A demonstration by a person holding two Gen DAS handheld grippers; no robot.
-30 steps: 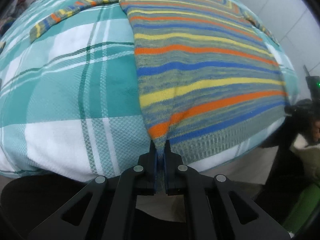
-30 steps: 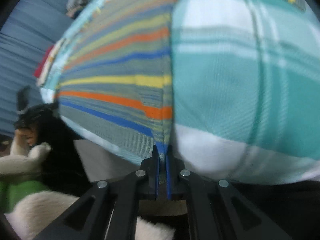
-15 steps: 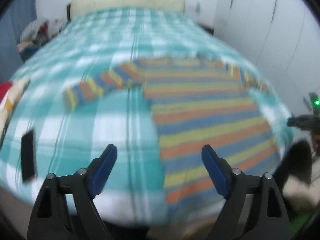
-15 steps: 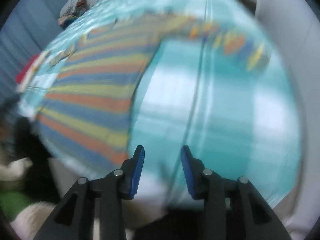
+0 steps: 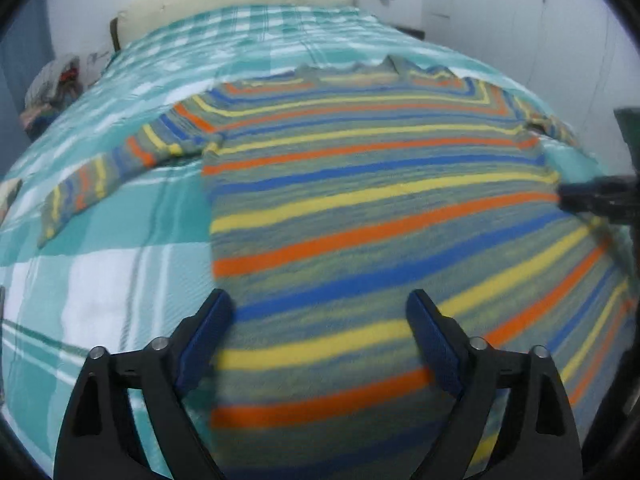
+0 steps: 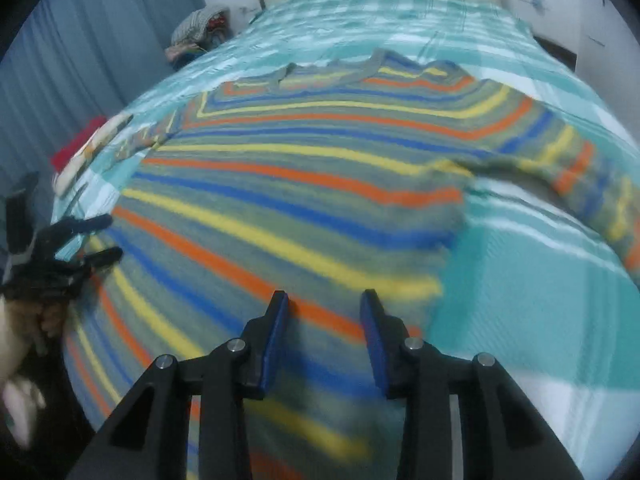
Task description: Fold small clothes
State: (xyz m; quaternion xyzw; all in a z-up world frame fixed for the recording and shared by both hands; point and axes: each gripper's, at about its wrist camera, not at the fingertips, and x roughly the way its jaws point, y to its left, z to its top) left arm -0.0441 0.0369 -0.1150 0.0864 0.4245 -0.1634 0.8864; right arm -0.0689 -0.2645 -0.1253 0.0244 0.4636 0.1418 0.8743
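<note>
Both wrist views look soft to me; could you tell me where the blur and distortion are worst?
Left wrist view: the sweater smears near the open left hand-held gripper; fisheye bulges the bed. Right wrist view: stripes blur near the open right hand-held gripper; the far collar is sharper.

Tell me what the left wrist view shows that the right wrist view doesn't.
Only the left wrist view: the left hand-held gripper close up, jaws open, and the left sleeve stretched out flat. Only the right wrist view: the right hand-held gripper, open, the blue curtain, and a red and white folded cloth. Both: the striped knit sweater spread flat on the teal plaid bedspread.
</note>
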